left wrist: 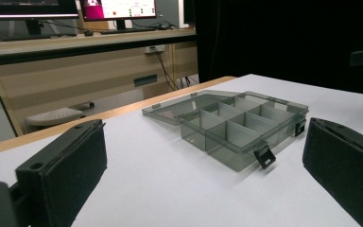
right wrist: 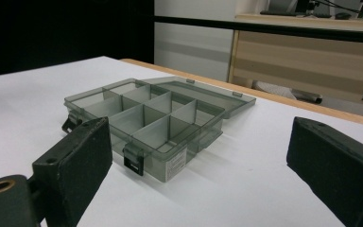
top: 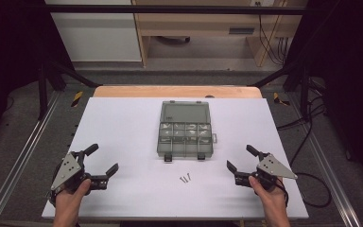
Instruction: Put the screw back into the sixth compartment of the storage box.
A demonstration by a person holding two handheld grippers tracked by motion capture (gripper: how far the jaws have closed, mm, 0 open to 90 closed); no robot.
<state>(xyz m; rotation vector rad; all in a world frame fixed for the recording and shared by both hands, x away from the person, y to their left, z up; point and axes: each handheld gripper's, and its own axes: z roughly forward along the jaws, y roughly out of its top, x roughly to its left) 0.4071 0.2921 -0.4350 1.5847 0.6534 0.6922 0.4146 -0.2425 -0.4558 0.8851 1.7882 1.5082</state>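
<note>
The left claw (top: 103, 162) and the right claw (top: 241, 158) are held wide open over the desk (top: 123, 123). Nothing is gripped. The open box (top: 185, 134) lies between them.

- No text, brand or number can be read anywhere.
- The organizer box (right wrist: 144, 125) bears a small white label (right wrist: 176, 161) on its front wall; its print seems too small and blurred to read.
</note>
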